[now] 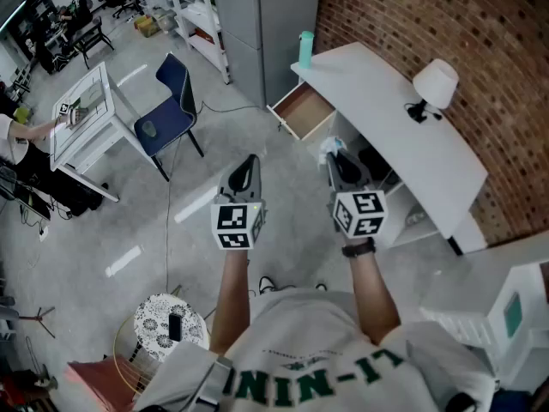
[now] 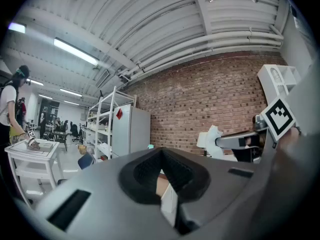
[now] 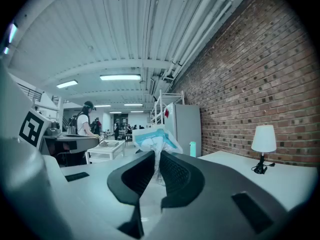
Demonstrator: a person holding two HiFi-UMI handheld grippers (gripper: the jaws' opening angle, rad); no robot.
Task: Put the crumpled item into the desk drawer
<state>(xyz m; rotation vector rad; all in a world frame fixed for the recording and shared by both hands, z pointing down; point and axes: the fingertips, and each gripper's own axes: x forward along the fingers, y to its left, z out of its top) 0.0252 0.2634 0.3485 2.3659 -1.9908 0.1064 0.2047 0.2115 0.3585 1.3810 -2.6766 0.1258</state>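
The right gripper [image 1: 334, 161] is clamped on the crumpled white-and-blue plastic wrapper [image 3: 154, 140], held in the air. The left gripper [image 1: 247, 172] is closed and empty. Step in hand: carry. The open wood-lined drawer [image 1: 302, 110] of the white desk [image 1: 386, 101] lies at 11 o'clock. The next move calls for an advance over it.

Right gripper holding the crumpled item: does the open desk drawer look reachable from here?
Probably yes. The right gripper is shut on the crumpled item, the drawer stands pulled open ahead of it, and only bare floor shows between them.
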